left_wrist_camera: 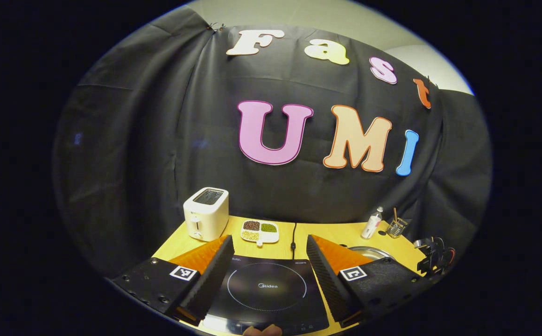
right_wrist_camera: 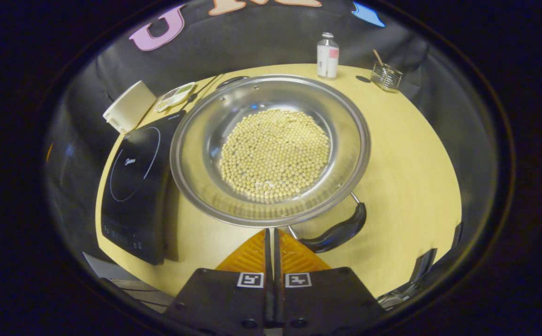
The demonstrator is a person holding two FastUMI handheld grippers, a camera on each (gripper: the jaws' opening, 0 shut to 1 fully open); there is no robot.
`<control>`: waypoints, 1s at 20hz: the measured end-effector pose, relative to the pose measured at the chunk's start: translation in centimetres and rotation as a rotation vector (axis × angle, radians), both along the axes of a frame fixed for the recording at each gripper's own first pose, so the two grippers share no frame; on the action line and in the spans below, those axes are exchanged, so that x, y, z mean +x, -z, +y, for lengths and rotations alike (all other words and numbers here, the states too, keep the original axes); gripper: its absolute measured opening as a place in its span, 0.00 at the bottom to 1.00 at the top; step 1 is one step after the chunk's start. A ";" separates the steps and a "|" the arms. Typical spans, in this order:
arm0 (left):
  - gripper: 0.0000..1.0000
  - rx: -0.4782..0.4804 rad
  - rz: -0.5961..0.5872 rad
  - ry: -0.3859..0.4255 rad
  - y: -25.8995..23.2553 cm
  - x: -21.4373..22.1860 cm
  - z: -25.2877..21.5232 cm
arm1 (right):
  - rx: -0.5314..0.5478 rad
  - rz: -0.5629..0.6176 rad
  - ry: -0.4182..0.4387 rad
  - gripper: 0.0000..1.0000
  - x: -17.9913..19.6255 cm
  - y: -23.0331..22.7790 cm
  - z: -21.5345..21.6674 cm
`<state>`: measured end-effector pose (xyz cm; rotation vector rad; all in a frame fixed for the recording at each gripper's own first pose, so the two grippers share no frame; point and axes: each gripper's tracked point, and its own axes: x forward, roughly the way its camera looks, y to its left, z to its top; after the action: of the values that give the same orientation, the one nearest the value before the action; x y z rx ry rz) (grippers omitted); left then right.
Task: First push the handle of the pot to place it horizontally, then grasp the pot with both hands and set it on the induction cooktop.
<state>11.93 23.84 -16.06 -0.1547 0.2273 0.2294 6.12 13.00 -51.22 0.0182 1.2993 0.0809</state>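
Note:
In the right gripper view, a wide steel pot [right_wrist_camera: 196,154] holding yellow beans [right_wrist_camera: 274,154] sits on the wooden table, right of the black induction cooktop [right_wrist_camera: 133,186]. Its black near handle [right_wrist_camera: 338,231] points to the lower right, and a second handle [right_wrist_camera: 231,81] is at the far rim. My right gripper [right_wrist_camera: 271,232] is shut with nothing in it, its tips at the pot's near rim just left of the handle's wire. My left gripper [left_wrist_camera: 270,239] hangs open over the cooktop [left_wrist_camera: 266,284], and the pot's rim [left_wrist_camera: 371,252] peeks out behind its right finger.
A white toaster [left_wrist_camera: 206,213] and a divided dish of beans [left_wrist_camera: 260,231] stand behind the cooktop, whose cord [left_wrist_camera: 293,235] runs back. A small bottle [right_wrist_camera: 327,56] and a glass holder [right_wrist_camera: 386,74] stand behind the pot. The table's front edge is close.

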 end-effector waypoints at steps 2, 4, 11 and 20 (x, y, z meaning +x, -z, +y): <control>0.95 0.008 0.004 0.001 0.1 0.2 -0.4 | -0.007 -0.003 -0.003 0.02 0.4 0.1 -1.0; 0.95 0.021 0.009 -0.009 0.0 0.5 -0.8 | -0.014 -0.006 -0.024 0.02 1.1 0.2 -2.4; 0.95 0.057 0.023 -0.060 -1.1 1.1 -4.5 | 0.024 -0.017 -0.075 0.02 4.1 0.5 -6.8; 0.92 0.050 0.053 -0.116 -1.6 1.9 -9.4 | 0.045 -0.056 -0.116 0.03 9.9 1.4 -12.6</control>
<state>13.78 14.47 -14.48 -0.1127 0.2653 0.3543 16.06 0.38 -52.65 -0.0215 1.2415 0.2086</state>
